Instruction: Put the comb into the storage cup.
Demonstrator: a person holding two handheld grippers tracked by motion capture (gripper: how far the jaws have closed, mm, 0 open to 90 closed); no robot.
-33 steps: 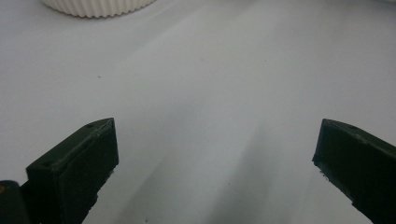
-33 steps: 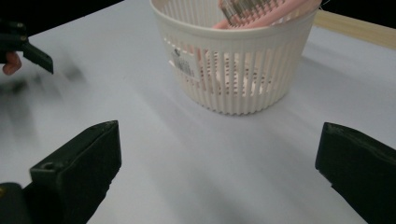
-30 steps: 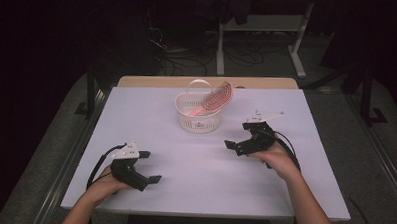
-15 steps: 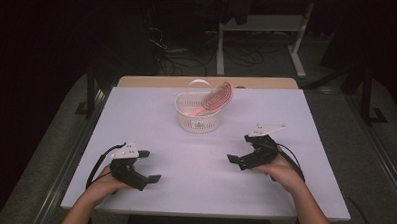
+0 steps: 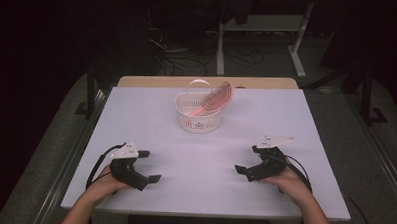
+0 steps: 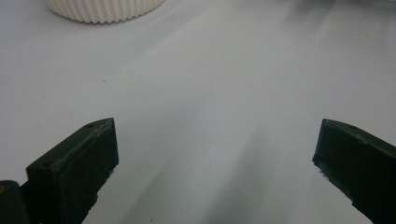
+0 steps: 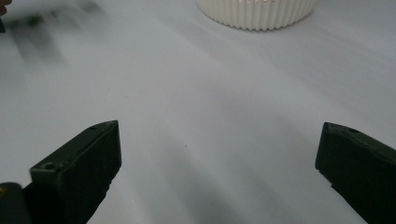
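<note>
The white table (image 5: 306, 116) carries little, with bare surface from the basket down to the near edge and out to both side edges. No brand, label or writing can be read on anything here.

The white ribbed basket (image 5: 198, 117) stands near the middle of the far edge, well back from both tools. Its arched handle rises over it, and the pink comb (image 5: 216, 98) leans tilted inside, its toothed head sticking up over the rim toward the far right corner. In the left gripper view the basket's ribbed base (image 6: 105, 10) sits at the top left; in the right gripper view it (image 7: 257, 13) sits at the top, right of centre.

The left gripper (image 5: 145, 165) lies near the near left corner, held by a hand (image 5: 104, 181) at the near edge; its jaws stand wide apart with nothing between them. The right gripper (image 5: 248, 159) sits toward the near right corner, its jaws likewise spread and empty, with the other hand (image 5: 289, 182) behind it. Both point inward across open table, well apart from the basket and from each other.
</note>
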